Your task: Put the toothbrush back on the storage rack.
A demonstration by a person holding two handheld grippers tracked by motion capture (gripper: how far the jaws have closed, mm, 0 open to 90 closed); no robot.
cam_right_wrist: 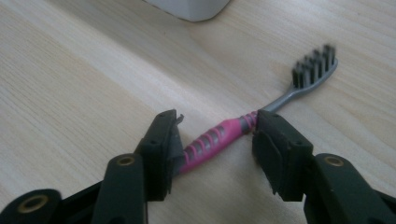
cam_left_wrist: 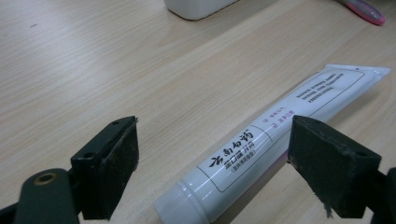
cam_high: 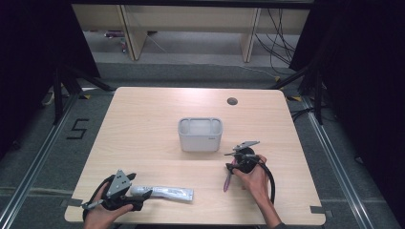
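The right claw [cam_right_wrist: 215, 140] straddles the pink toothbrush [cam_right_wrist: 219, 137], jaws half apart, not pinching; its handle crosses the gap slantwise near the table's [cam_high: 143, 124] right edge, bristles far-right.

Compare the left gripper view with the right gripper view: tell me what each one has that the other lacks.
Left gripper view alone: the white toothpaste tube lying between the left tool's open jaws, untouched. Right gripper view alone: the toothbrush's grey bristled head, its pink handle between the right tool's jaws, pads not yet pressing. Both share the wooden table and a corner of the white container.
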